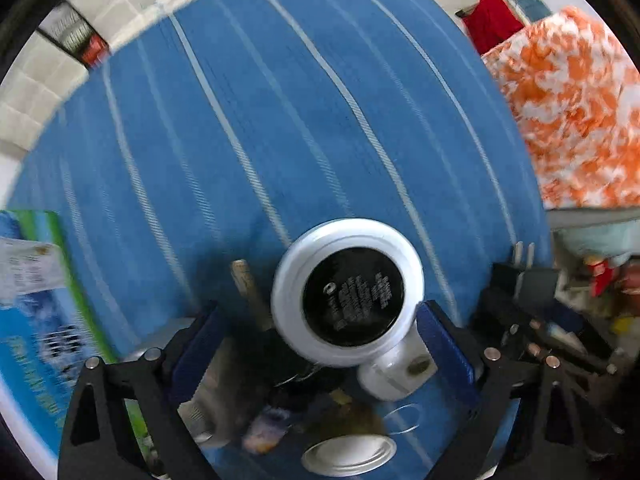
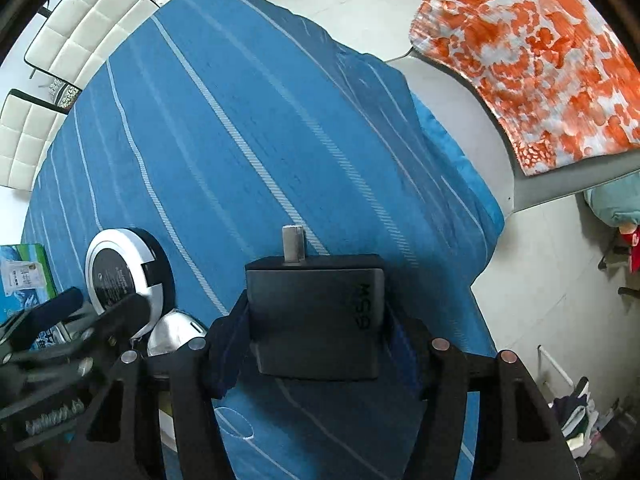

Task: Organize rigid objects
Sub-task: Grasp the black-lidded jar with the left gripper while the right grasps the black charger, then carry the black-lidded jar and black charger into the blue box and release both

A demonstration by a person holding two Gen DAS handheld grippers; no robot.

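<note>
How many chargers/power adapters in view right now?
2. The black charger is clamped in the right gripper above the blue striped sheet; the white adapter sits between the left gripper fingers, which are open. More may hide in the clutter.
</note>
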